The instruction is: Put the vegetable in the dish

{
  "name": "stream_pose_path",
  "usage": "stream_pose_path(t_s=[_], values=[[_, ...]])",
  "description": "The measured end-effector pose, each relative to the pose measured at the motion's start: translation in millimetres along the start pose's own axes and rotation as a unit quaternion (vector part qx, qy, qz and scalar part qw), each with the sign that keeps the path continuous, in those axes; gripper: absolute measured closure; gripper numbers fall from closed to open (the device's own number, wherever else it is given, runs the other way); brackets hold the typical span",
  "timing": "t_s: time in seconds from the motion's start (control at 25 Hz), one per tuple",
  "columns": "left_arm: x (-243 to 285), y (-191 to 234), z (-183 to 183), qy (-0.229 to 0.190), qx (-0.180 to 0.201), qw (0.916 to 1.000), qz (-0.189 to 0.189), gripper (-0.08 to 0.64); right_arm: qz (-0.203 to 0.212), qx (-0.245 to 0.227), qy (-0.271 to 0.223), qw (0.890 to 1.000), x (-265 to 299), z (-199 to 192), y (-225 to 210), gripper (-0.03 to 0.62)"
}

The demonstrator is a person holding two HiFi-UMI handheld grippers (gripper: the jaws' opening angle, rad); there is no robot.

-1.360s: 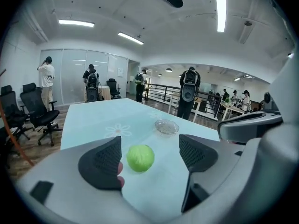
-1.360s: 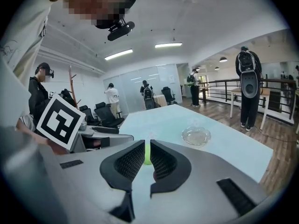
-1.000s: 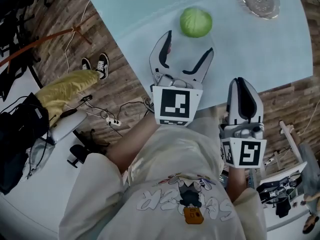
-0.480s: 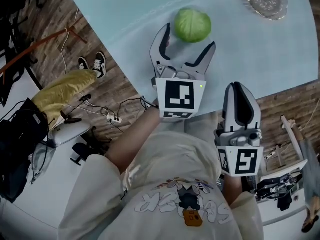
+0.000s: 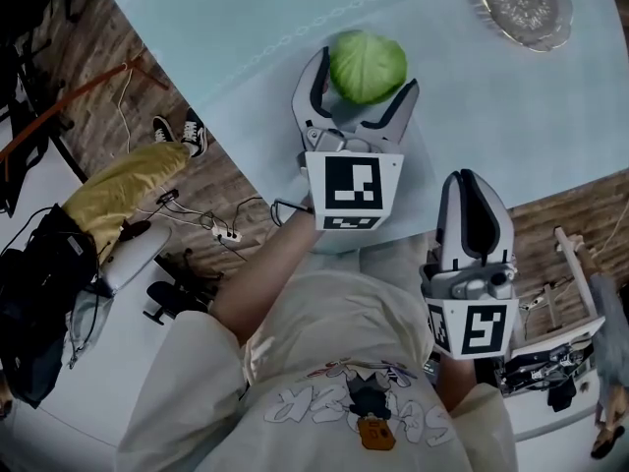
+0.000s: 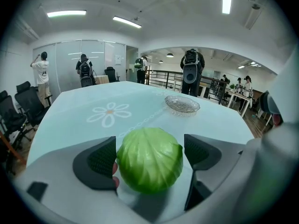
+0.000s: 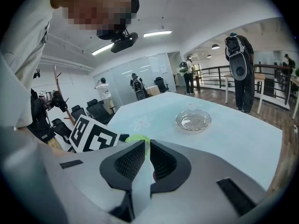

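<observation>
Glass dish (image 5: pixel 524 6) cropped at top edge; cabbage (image 5: pixel 367 65) between left tool (image 5: pixel 366 75) jaws.

Wood-plank floor (image 5: pixel 580 209), ceiling strip lights (image 6: pixel 66 14), black office chairs (image 6: pixel 11 115), glass partition (image 6: pixel 63 59)

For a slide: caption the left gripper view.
Left gripper, jaws just opened wider, straddles a cabbage on the table without gripping; dish beyond.
</observation>
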State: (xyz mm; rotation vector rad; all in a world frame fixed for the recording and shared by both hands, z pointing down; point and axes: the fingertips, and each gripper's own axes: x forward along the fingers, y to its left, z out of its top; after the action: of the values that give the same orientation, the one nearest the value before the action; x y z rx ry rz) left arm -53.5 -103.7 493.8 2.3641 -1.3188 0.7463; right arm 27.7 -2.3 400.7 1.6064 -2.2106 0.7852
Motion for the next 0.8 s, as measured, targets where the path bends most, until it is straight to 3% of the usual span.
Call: stream_pose_path(t_s=[0.28, 0.8], values=[[9, 3, -5, -0.008, 0.026, 0.9995, 0.015, 0.087, 0.002, 0.013, 0.007, 1.000, 11, -9, -6, 0.552], [21, 10, -17, 0.005, 0.009, 0.9999, 0.011, 0.051, -0.001, 0.018, 0.009, 1.000, 12, -11, -4, 0.552]])
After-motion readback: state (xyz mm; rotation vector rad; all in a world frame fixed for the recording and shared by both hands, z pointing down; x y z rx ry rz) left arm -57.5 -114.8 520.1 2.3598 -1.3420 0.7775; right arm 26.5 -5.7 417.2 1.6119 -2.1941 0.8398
